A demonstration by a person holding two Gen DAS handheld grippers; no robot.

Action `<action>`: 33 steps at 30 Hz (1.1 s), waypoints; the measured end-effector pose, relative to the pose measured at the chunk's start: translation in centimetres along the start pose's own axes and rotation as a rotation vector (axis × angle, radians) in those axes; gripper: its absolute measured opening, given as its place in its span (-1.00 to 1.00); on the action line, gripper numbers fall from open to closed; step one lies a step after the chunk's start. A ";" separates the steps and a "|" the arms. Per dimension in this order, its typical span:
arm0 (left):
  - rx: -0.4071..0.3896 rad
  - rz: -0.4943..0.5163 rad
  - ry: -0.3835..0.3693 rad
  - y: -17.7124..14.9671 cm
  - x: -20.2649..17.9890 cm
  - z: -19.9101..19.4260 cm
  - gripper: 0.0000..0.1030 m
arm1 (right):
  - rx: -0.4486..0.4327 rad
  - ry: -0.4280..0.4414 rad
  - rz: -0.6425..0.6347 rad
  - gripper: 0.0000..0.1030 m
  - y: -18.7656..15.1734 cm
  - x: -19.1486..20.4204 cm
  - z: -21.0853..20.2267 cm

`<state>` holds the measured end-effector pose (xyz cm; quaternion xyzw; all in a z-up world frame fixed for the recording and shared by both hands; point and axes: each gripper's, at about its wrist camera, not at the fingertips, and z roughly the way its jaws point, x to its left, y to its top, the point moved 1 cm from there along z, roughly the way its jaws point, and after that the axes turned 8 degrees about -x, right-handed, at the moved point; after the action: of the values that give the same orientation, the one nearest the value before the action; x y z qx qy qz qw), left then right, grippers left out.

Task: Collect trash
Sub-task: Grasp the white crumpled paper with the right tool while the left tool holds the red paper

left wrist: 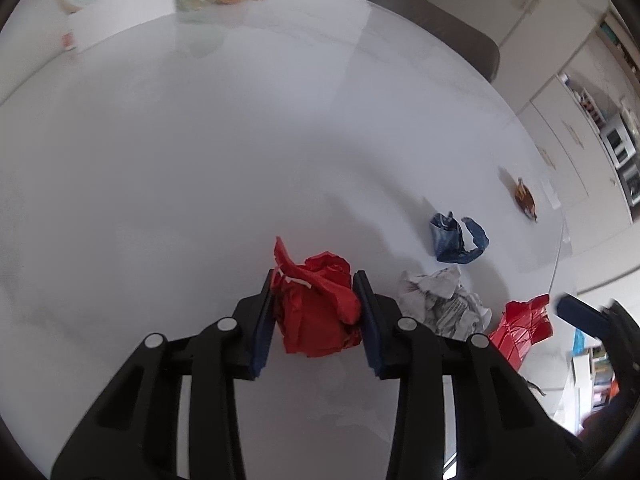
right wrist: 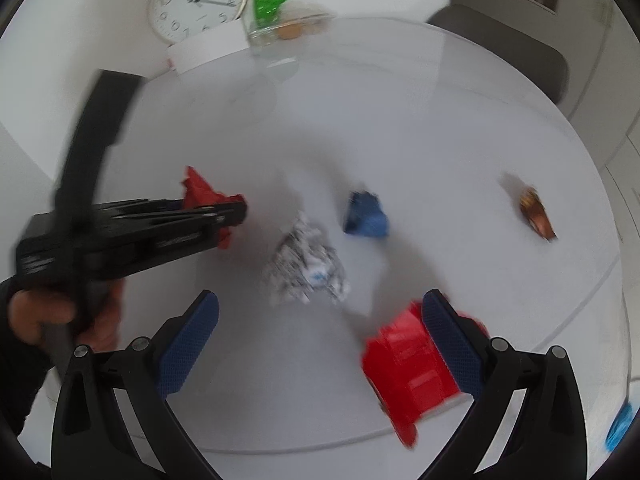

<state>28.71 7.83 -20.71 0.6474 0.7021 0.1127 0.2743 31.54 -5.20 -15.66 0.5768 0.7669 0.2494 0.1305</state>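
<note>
On the round white table (left wrist: 180, 168), my left gripper (left wrist: 315, 280) is shut on a ball of red crumpled paper (left wrist: 316, 312), with a blue pad pressed to each side. The right wrist view shows that gripper (right wrist: 236, 210) side-on, red paper (right wrist: 200, 190) poking out past it. My right gripper (right wrist: 320, 298) is open wide just above the table. A shiny red wrapper (right wrist: 408, 368) lies inside its jaws against the right pad. Other trash lies loose: a grey newspaper ball (right wrist: 304, 268), a blue wrapper (right wrist: 368, 216) and a brown wrapper (right wrist: 538, 216).
A wall clock (right wrist: 198, 0), a white box (right wrist: 208, 46), a green packet (right wrist: 266, 2) and a clear container (right wrist: 292, 28) stand at the table's far edge. A dark chair (right wrist: 520, 60) sits behind it. A person's hand (right wrist: 40, 316) holds the left gripper. Cabinets (left wrist: 560, 140) line the right.
</note>
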 end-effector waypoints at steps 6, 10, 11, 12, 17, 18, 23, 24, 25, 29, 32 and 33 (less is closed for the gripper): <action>-0.035 -0.022 0.049 -1.0 1.8 -3.3 -0.29 | 0.107 -0.026 -0.026 0.75 0.9 1.2 5.4; -0.028 -0.037 0.066 -1.7 2.3 -4.1 -0.29 | 0.167 -0.014 0.009 0.11 0.8 1.0 7.3; -0.028 -0.038 0.065 -1.8 2.5 -4.4 -0.29 | 0.166 -0.017 0.010 0.01 0.9 1.0 7.2; -0.030 -0.033 0.063 -2.0 2.5 -4.7 -0.29 | 0.156 -0.022 0.009 0.00 1.0 1.1 6.9; -0.050 0.036 0.051 -2.7 0.6 -6.9 -0.28 | 0.101 -0.015 0.033 -0.05 0.4 1.1 2.9; -0.053 0.051 0.041 -2.9 -0.1 -7.4 -0.28 | 0.088 -0.018 0.042 -0.05 0.0 1.0 1.8; -0.068 0.143 -0.048 -5.3 -4.4 -10.5 -0.28 | 0.022 -0.050 0.136 -0.04 -3.9 -0.4 -5.8; -0.065 0.166 -0.074 -6.1 -5.6 -11.2 -0.28 | 0.017 -0.056 0.149 -0.04 -4.6 -0.6 -6.7; -0.061 0.181 -0.086 -6.4 -6.3 -11.3 -0.28 | 0.011 -0.069 0.171 -0.04 -6.1 -1.2 -8.5; -0.025 0.287 -0.167 -10.1 -11.0 -13.0 -0.27 | 0.003 -0.128 0.262 -0.04 -12.1 -3.2 -13.6; 0.021 0.363 -0.239 -13.3 -14.5 -13.8 -0.27 | 0.016 -0.184 0.345 -0.04 -18.3 -5.2 -17.9; 0.031 0.389 -0.255 -14.2 -15.5 -14.0 -0.27 | 0.022 -0.201 0.374 -0.04 -20.1 -5.8 -18.9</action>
<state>9.45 -6.37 -12.77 0.7836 0.5255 0.0698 0.3240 7.58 -19.28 -10.96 0.7325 0.6321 0.2023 0.1516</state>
